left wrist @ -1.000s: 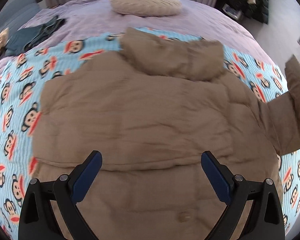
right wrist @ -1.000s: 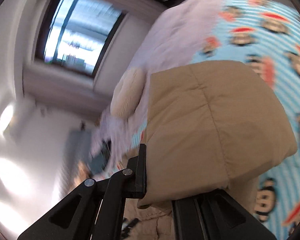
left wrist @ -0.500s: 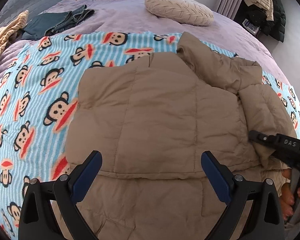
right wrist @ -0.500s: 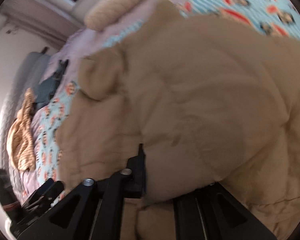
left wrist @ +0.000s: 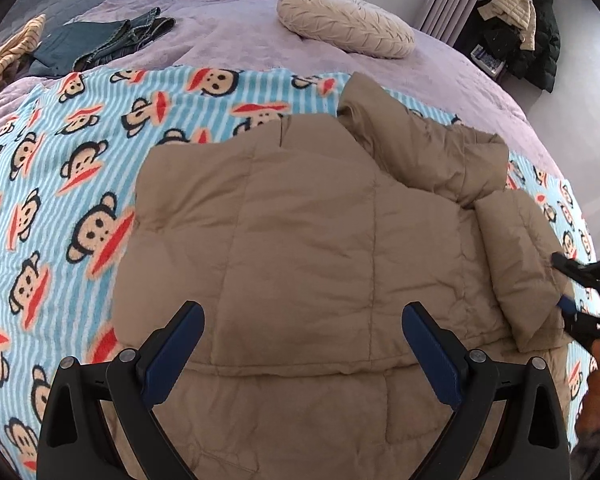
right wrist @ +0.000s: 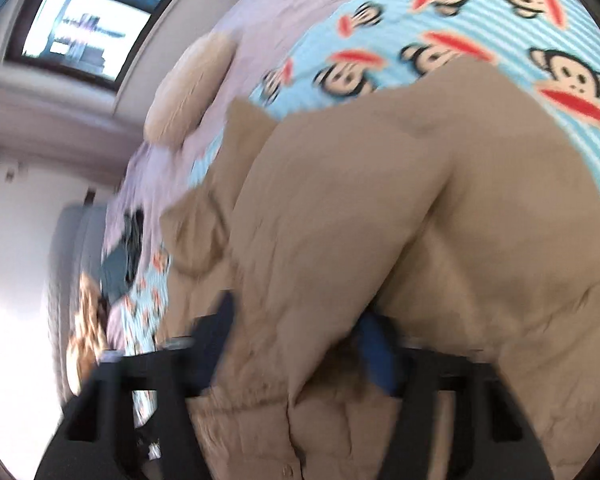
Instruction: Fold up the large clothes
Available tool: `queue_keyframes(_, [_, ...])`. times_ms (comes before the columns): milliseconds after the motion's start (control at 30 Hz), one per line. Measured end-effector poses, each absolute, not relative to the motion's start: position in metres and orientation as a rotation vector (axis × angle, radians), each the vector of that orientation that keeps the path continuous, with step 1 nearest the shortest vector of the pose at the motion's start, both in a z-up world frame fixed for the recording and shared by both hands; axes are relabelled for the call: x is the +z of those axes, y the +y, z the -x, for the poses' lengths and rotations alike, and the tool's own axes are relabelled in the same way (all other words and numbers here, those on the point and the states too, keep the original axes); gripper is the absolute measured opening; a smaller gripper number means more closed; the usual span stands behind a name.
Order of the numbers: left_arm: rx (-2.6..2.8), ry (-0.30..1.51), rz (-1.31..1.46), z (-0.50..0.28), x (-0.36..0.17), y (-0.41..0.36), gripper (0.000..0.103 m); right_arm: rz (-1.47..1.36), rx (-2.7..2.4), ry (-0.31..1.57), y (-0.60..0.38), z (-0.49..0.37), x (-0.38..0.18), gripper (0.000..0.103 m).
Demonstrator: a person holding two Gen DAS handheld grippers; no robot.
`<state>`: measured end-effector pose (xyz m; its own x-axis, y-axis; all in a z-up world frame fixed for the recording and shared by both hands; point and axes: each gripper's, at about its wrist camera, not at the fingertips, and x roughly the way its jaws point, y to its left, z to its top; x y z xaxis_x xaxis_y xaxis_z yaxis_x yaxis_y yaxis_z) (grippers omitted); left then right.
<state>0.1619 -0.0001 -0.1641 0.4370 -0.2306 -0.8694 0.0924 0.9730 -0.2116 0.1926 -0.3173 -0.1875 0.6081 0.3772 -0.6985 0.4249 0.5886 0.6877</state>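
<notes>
Tan puffer jacket (left wrist: pixel 300 240) fills the space right under my left tongs (left wrist: pixel 302 344), which hang spread wide above its back panel, gripping nothing. Off to their right, my right tongs (left wrist: pixel 572 292) sit at the cuff end of the sleeve (left wrist: pixel 516 256) that's folded in over the jacket's side. Its own view is blurry; fabric bunches between the blue pads (right wrist: pixel 374 354), but I can't tell whether they're pinching it or open. I'd lay that sleeve flat and straight before letting go, then press the puffy filling down so it doesn't spring back. Beyond the tongs, the collar (left wrist: pixel 420 148) points at the monkey blanket (left wrist: pixel 80 184), then the pillow (left wrist: pixel 344 28).
</notes>
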Motion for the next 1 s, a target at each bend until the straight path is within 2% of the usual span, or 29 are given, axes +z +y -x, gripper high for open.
queue_keyframes(33, [-0.209,1.096,0.154,-0.163,-0.163,0.005,0.1,-0.993,-0.03,0.941,-0.318,-0.195,-0.185,0.012])
queue_keyframes(100, [-0.219,1.082,0.188,-0.165,-0.159,0.015,0.1,-0.973,0.002,0.913,-0.313,-0.201,-0.174,0.012])
queue_keyframes(233, [-0.256,1.065,0.279,-0.171,-0.154,0.039,0.099,-0.751,0.153,0.942,-0.256,-0.217,-0.152,0.012])
queue_keyframes(367, [-0.299,1.056,0.388,-0.175,-0.15,0.059,0.099,-0.513,0.244,1.07,-0.184,-0.221,-0.161,0.02])
queue_keyframes(433, [-0.351,1.083,0.497,-0.177,-0.154,0.066,0.099,-0.477,0.266,1.138,-0.165,-0.216,-0.173,0.05])
queue_keyframes(500, [-0.396,1.111,0.567,-0.178,-0.16,0.066,0.099,-0.477,0.296,1.181,-0.154,-0.205,-0.182,0.066])
queue_keyframes(733, [-0.514,1.166,0.583,-0.18,-0.169,0.036,0.099,-0.562,0.232,1.219,-0.212,-0.16,-0.183,0.066])
queue_keyframes(967, [-0.505,1.254,0.439,-0.19,-0.194,-0.007,0.099,-0.877,-0.059,1.14,-0.343,-0.092,-0.196,0.066])
queue_keyframes(1000, [-0.508,1.256,0.422,-0.191,-0.196,-0.012,0.09,-0.918,-0.085,1.114,-0.355,-0.085,-0.197,0.066])
